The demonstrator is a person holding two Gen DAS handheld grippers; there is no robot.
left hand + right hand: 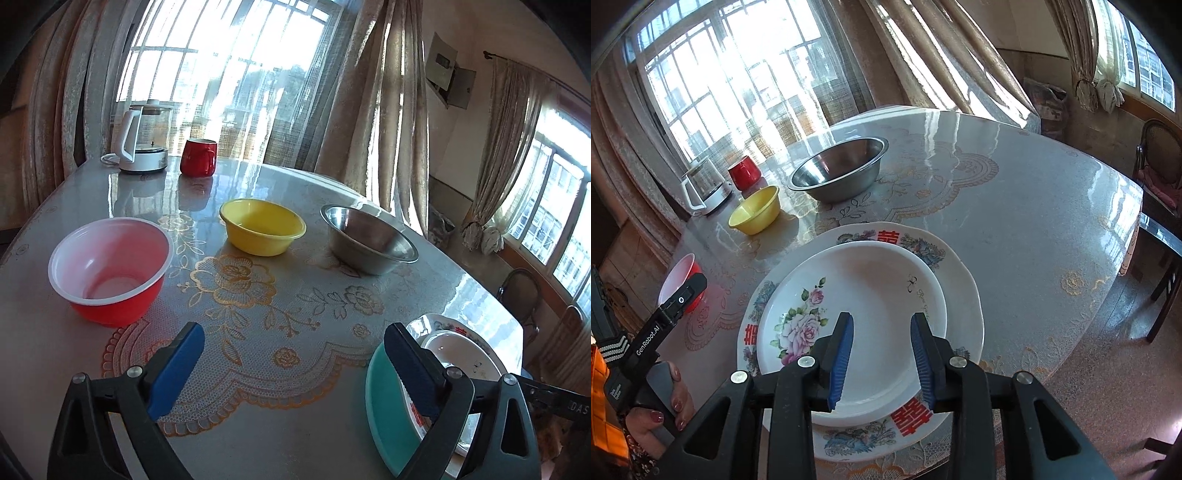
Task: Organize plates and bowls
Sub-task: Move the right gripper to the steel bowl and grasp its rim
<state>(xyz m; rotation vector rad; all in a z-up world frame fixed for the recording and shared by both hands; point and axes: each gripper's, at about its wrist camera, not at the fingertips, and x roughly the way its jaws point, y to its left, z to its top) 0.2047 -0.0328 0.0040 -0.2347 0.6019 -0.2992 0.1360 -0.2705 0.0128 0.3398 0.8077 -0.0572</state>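
- A glossy white dish (871, 295) with a pink rose print sits nested on a larger scalloped plate (964, 295) marked with red characters, in the lower middle of the right wrist view
- In the left wrist view that stack lies at the lower right, resting on a smooth teal plate (384, 406), and is partly hidden by a finger
- The right gripper (882, 354) hangs over the white dish, its ribbed blue fingers (842, 354) spread apart and holding nothing
- The left gripper (295, 373) fills the bottom of its own view, blue pads (177, 369) wide apart and free of any load
- Three round bowls stand in a row across the middle of the left wrist view: a thin plastic bowl (110, 269), red outside and white inside, at left; a yellow bowl (263, 226) in the centre; a shiny steel bowl (369, 240) at right
- All rest on a round table (295, 314) under a glossy cover with a gold lace-and-flower pattern
- At upper left a red mug (198, 157) stands just beside a glass kettle (142, 138) with a white handle
- Behind them, beige curtains (369, 92) frame a glaring window whose detail is washed out
- A hand (661, 398) with painted nails is cut off at the lower left of the right wrist view
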